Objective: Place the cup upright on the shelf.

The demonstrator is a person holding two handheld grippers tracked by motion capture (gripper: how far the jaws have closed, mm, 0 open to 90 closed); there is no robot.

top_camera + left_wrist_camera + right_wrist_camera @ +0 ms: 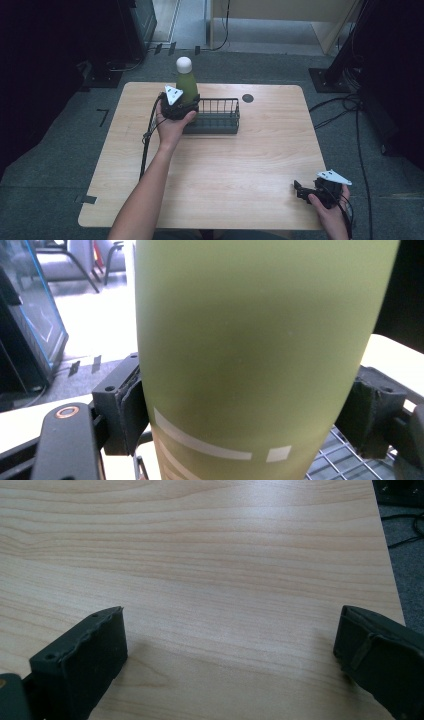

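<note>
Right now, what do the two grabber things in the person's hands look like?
Each is chunky black plastic. The left gripper and right gripper each carry a grey three-cornered plate on top and trail a black cable. The left one has a small orange ring marking. The forearms are bare, with no sleeves.

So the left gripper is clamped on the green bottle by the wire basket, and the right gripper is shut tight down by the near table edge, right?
Not quite. The right gripper is open: the right gripper view shows its jaws wide apart over bare table. The left gripper does clamp the green bottle by the wire basket.
</note>
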